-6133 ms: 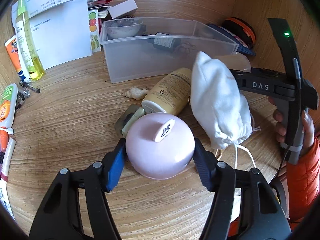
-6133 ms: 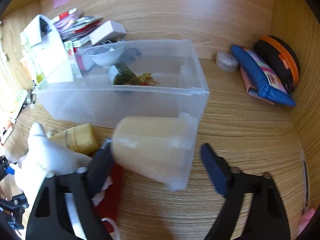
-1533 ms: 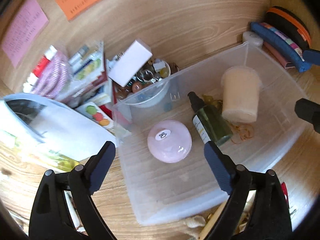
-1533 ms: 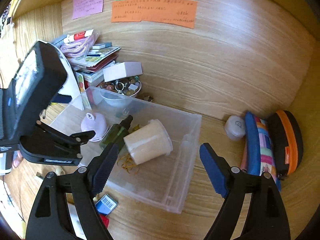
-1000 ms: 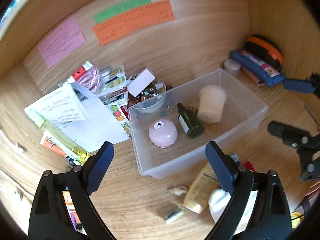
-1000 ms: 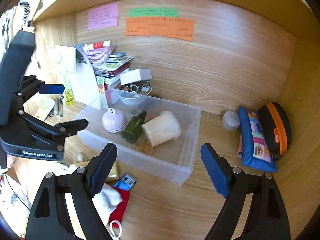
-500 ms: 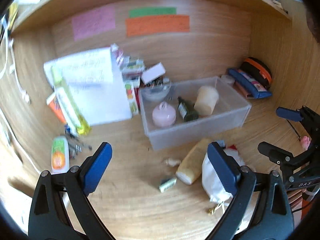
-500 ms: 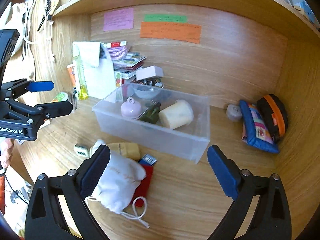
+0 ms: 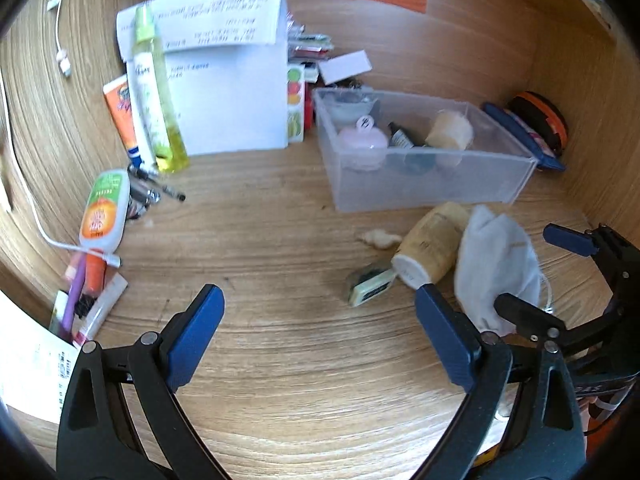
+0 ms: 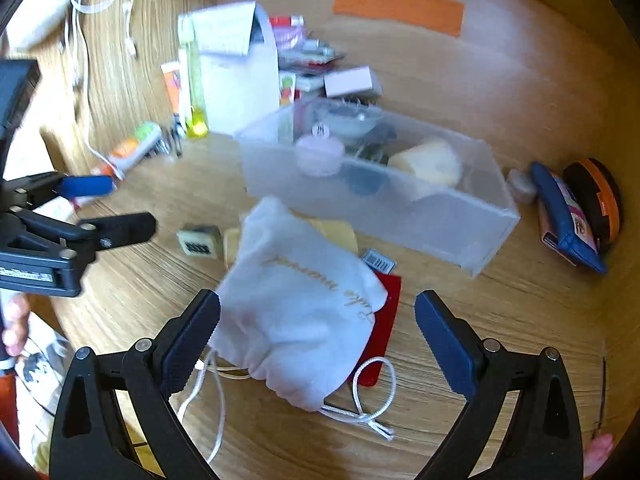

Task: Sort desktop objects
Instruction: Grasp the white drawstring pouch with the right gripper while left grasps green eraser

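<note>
A clear plastic bin [image 9: 424,184] [image 10: 400,216] on the wooden desk holds a pink round jar [image 9: 362,142] [image 10: 320,156], a dark green bottle [image 9: 402,142] and a cream cup [image 9: 450,132] [image 10: 428,162]. In front of it lie a white drawstring pouch [image 10: 300,312] [image 9: 494,272], a yellow tube [image 9: 430,246], a small eraser-like block [image 9: 370,286] [image 10: 199,242] and a shell [image 9: 378,237]. My left gripper [image 9: 320,344] is open and empty over bare desk. My right gripper [image 10: 316,344] is open, its jaws on either side of the pouch, apart from it.
A red card [image 10: 386,320] lies under the pouch. Tubes, pens and a yellow-green bottle [image 9: 154,92] crowd the left. Papers [image 9: 224,72] and boxes stand behind the bin. A blue pouch [image 10: 568,216] and an orange-black case [image 10: 596,200] sit at the right wall.
Both grippers have pulled back from the bin and dropped lower toward the desk. The right gripper now hangs close over the white pouch. Both stay open and empty.
</note>
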The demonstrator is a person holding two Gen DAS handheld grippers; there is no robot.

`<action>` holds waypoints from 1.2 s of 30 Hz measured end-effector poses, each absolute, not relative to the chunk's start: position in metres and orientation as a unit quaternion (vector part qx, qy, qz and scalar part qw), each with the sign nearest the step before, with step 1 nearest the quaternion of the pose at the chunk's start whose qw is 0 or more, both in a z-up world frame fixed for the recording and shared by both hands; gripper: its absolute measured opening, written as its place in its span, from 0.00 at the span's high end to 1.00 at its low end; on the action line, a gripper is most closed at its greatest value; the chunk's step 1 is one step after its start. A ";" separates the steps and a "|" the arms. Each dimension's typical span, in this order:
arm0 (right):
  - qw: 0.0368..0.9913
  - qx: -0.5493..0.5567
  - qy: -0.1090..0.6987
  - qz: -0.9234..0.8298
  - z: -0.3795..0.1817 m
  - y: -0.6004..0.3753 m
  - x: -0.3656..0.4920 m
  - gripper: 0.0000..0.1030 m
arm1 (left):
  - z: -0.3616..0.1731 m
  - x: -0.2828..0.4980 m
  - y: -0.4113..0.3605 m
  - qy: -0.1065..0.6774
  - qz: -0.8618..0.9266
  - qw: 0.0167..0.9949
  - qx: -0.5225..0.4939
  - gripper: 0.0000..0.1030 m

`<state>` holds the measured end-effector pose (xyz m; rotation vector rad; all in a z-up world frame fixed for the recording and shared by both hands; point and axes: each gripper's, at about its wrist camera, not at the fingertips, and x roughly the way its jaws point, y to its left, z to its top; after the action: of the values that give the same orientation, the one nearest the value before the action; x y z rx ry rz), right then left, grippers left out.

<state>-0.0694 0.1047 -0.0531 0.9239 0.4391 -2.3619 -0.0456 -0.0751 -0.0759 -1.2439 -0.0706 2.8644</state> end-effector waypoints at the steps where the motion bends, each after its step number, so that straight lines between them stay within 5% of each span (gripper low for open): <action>1: 0.274 0.347 0.172 -0.880 -0.056 0.101 -0.070 0.05 | -0.080 -0.047 -0.076 -0.025 0.915 0.010 -0.403 0.06; 7: 0.276 0.358 0.206 -0.868 -0.076 0.089 -0.070 0.07 | -0.095 -0.056 -0.072 -0.015 0.906 0.022 -0.422 0.06; 9: 0.289 0.363 0.196 -0.864 -0.078 0.090 -0.070 0.15 | -0.099 -0.060 -0.069 -0.003 0.904 0.022 -0.426 0.06; 11: 0.310 0.374 0.179 -0.856 -0.079 0.092 -0.071 0.37 | -0.102 -0.065 -0.065 0.006 0.902 0.023 -0.430 0.06; 14: 0.323 0.378 0.157 -0.853 -0.079 0.098 -0.069 0.45 | -0.103 -0.069 -0.059 0.020 0.903 0.032 -0.428 0.08; 20: 0.340 0.376 0.110 -0.855 -0.072 0.110 -0.069 0.63 | -0.110 -0.084 -0.050 0.045 0.894 0.048 -0.444 0.38; 25: 0.354 0.368 0.085 -0.856 -0.063 0.118 -0.071 0.67 | -0.112 -0.091 -0.049 0.046 0.890 0.057 -0.450 0.50; 27: 0.360 0.365 0.074 -0.855 -0.060 0.123 -0.071 0.68 | -0.111 -0.093 -0.048 0.044 0.890 0.062 -0.449 0.69; 30: 0.361 0.359 0.061 -0.858 -0.055 0.129 -0.071 0.68 | -0.110 -0.096 -0.048 0.042 0.890 0.068 -0.449 0.80; 36: 0.362 0.347 0.037 -0.864 -0.043 0.143 -0.072 0.68 | -0.108 -0.098 -0.053 0.026 0.891 0.067 -0.448 0.85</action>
<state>-0.0721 0.1429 -0.0429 0.8938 0.0941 -2.2264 -0.0979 -0.0525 -0.1085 -1.3502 0.0778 2.6869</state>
